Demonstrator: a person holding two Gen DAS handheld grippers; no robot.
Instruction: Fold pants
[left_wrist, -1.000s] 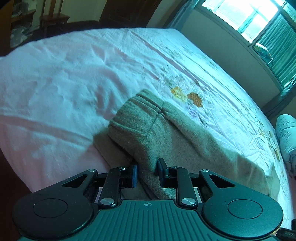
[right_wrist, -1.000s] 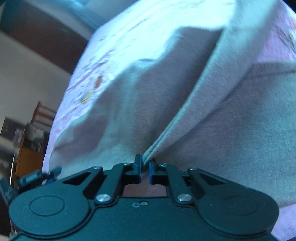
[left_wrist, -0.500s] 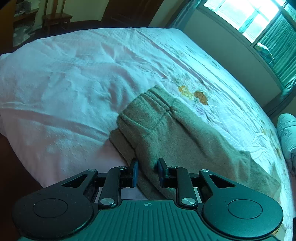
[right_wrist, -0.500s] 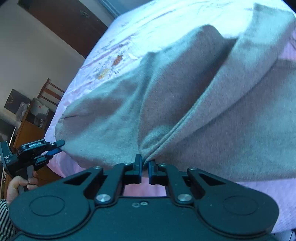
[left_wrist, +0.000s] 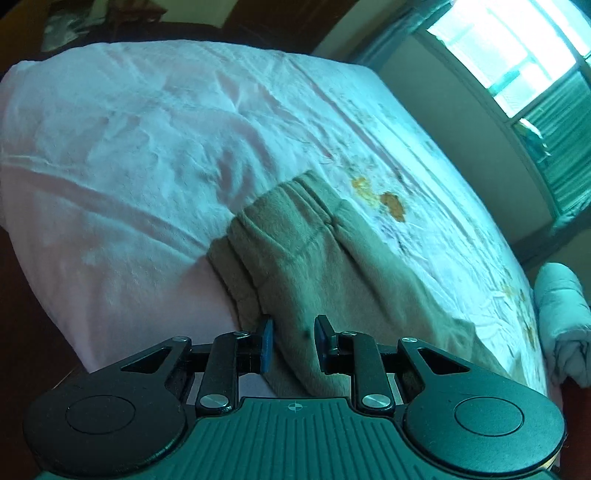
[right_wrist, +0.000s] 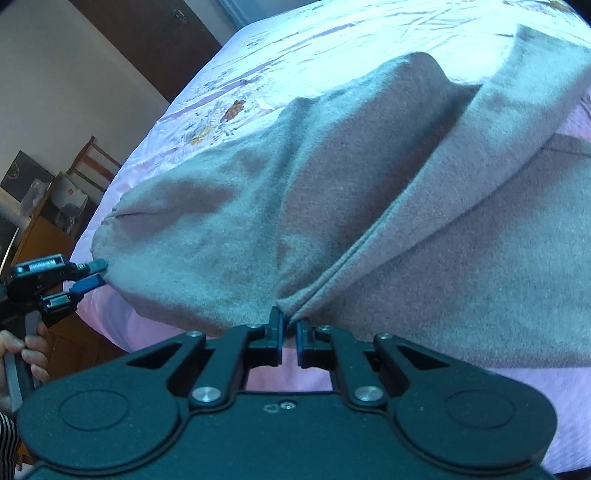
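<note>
Here the right tool is clamped on the pants edge (doubled layers). The left tool stands apart, straddling the waistband end, so the long axis runs between them across the bed.

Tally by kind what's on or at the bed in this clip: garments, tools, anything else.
Pants: 1
Tools: 2, left tool and right tool
Rolled white bedding at the bed's edge: 1
Total: 4

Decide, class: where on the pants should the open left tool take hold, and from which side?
The near edge by the gathered waistband of the pants, from the bedside. That edge already lies between the left tool fingers, open.
</note>
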